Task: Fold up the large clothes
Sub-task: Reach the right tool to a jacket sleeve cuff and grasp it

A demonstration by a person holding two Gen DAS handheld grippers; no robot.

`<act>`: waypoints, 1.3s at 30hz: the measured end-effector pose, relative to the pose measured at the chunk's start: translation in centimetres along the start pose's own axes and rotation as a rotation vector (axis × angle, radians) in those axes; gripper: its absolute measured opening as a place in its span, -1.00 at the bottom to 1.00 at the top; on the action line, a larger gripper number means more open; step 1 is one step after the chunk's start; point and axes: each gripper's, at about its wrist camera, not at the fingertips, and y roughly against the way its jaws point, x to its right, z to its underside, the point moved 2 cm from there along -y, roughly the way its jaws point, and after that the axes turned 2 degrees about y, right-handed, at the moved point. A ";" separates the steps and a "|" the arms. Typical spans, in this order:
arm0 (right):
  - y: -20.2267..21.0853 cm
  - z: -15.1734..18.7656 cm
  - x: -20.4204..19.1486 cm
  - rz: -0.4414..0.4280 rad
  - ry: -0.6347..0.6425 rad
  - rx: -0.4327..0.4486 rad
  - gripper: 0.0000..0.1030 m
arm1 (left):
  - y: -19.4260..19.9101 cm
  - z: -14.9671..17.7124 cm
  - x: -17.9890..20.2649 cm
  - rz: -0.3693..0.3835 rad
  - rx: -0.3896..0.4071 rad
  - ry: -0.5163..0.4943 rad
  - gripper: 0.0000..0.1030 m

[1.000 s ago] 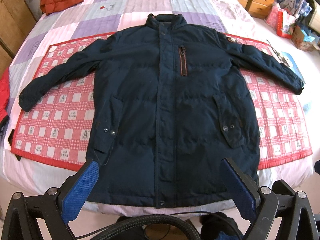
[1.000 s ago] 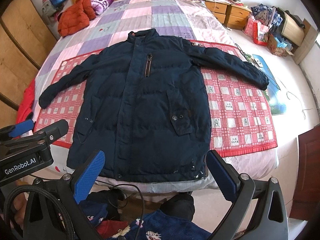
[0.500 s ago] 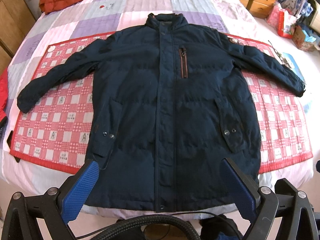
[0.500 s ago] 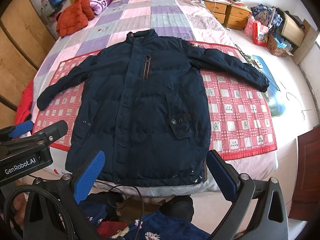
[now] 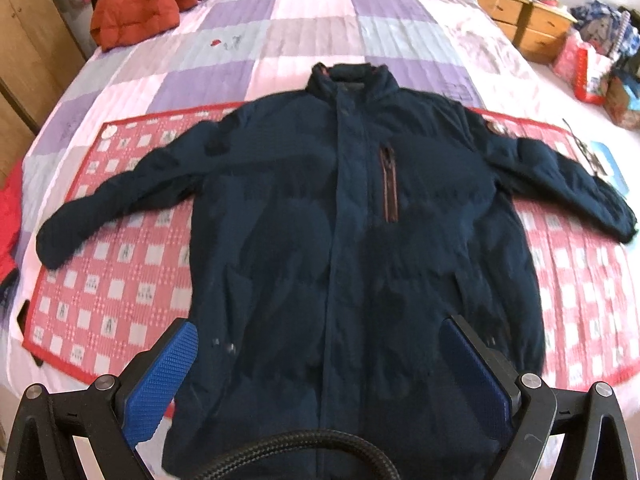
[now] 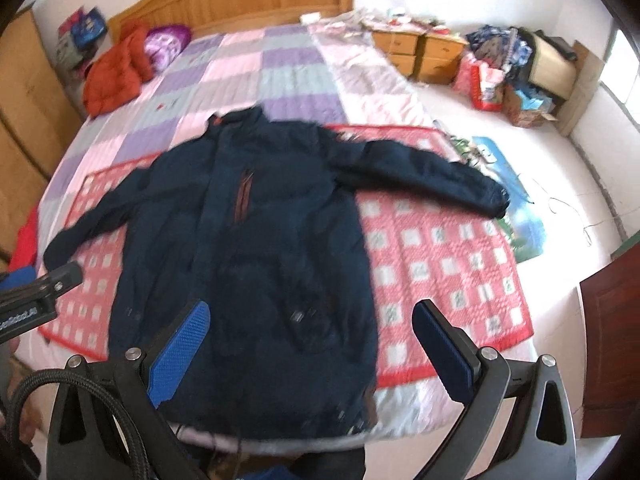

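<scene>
**Left wrist view, then right: both claws spread above the coat's hem, nothing gripped**

Left wrist view: my left claw (image 5: 318, 376) is released, its blue pads (image 5: 162, 384) wide apart and holding nothing. It points forward and slightly downward over the lower front of a navy padded jacket (image 5: 352, 248), which lies face up directly ahead of me, zipped, collar farthest away, sleeves stretched out to either side. The jacket rests on a red checked mat (image 5: 120, 280) on a quilted bed (image 5: 304, 32). An orange coat (image 5: 136, 8) sits far ahead to my left. I judge the risk here to be the thick filling: a shallow pinch may catch only the top layer, so the fold would drag unevenly.

Right wrist view: my right claw (image 6: 310, 348) is also released and empty, pads spread, angled down toward the hem nearest me. The jacket (image 6: 248, 264) lies just ahead, slightly to my left; its right sleeve (image 6: 424, 176) reaches off toward the bed's edge. The frame is blurred. Pulling hard could slide the mat (image 6: 440, 264) or tip the hem off the bed edge.
</scene>
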 end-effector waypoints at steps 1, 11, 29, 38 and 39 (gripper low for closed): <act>-0.8 -1.1 1.3 0.009 -0.015 0.021 1.00 | -0.6 -0.6 0.2 -0.004 0.003 0.003 0.93; -11.9 -6.8 16.4 0.169 -0.152 0.129 1.00 | -7.8 -6.0 6.9 -0.011 0.063 -0.027 0.93; -32.0 -4.9 37.4 0.251 -0.174 0.082 1.00 | -25.6 -6.6 35.1 0.116 0.043 -0.211 0.93; -37.0 -3.3 41.1 0.298 -0.137 0.048 1.00 | -27.8 -6.1 36.4 0.084 0.027 -0.190 0.93; -37.5 -3.2 41.2 0.308 -0.115 0.048 1.00 | -28.0 -6.0 36.6 0.083 0.027 -0.189 0.93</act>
